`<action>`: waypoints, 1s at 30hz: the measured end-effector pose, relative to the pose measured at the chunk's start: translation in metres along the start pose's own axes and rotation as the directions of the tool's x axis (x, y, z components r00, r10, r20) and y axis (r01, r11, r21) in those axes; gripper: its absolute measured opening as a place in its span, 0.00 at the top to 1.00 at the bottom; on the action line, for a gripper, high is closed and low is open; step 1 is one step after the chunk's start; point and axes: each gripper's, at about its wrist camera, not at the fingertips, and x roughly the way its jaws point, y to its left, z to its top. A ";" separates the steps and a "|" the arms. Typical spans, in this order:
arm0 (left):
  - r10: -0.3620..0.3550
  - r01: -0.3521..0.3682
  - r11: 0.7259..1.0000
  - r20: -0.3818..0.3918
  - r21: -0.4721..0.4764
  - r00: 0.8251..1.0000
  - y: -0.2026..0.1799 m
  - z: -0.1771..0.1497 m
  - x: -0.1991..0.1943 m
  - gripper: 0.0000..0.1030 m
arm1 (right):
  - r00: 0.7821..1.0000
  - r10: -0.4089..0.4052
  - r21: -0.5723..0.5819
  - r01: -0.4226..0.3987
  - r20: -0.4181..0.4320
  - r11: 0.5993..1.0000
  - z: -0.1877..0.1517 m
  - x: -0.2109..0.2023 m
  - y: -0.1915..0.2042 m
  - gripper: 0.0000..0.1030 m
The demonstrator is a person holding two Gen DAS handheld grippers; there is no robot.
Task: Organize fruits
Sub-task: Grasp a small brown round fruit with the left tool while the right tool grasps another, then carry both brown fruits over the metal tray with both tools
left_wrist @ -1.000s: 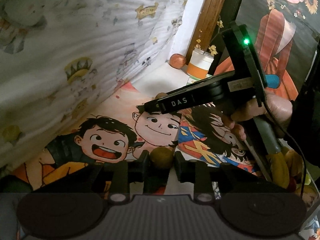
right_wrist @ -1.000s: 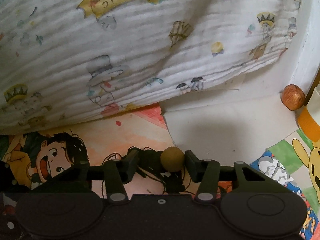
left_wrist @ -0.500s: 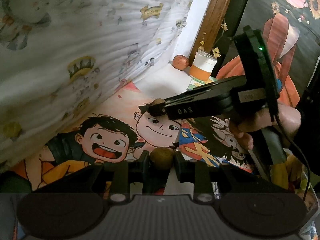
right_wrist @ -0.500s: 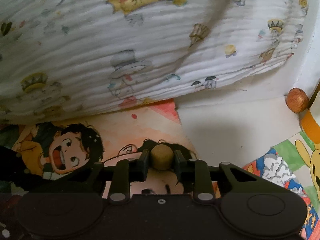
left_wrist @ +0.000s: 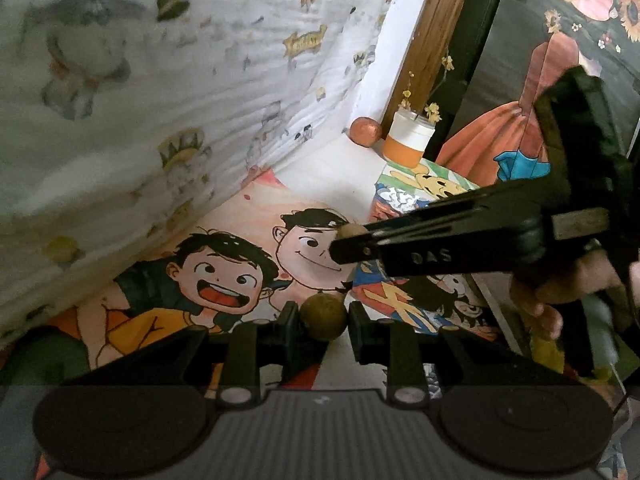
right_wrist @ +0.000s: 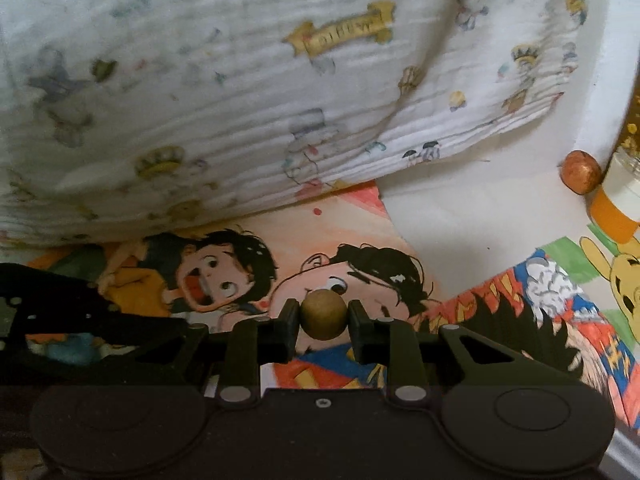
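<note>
My left gripper point(left_wrist: 323, 318) is shut on a small round brown fruit point(left_wrist: 322, 315), held above the cartoon-print mat point(left_wrist: 224, 280). My right gripper point(right_wrist: 324, 318) is shut on a second small round brown fruit point(right_wrist: 323, 313) above the same mat point(right_wrist: 360, 264). In the left wrist view the right gripper point(left_wrist: 352, 240) reaches in from the right, its fruit point(left_wrist: 349, 229) showing at its tip. The left gripper's body shows at the left edge of the right wrist view point(right_wrist: 48, 304).
A reddish round fruit point(left_wrist: 365, 131) lies at the far corner beside a white and orange cup point(left_wrist: 409, 140) with yellow flowers; both also show in the right wrist view point(right_wrist: 582, 171), point(right_wrist: 618, 200). A white patterned blanket point(left_wrist: 160, 100) borders the mat.
Both grippers have kept their fruits. The right gripper has moved left and back over the mat, away from the white surface. The left gripper has shifted slightly forward.
</note>
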 end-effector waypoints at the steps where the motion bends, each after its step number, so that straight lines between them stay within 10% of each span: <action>1: 0.001 -0.001 1.000 0.005 0.002 1.000 -0.001 0.000 -0.003 0.71 | 1.000 -0.002 0.005 0.002 0.006 1.000 -0.001 -0.006 0.001 0.73; 30: -0.069 0.065 0.997 0.122 0.038 0.990 -0.106 -0.013 -0.075 0.71 | 0.966 -0.188 0.139 0.165 0.176 0.976 -0.092 -0.200 -0.004 0.73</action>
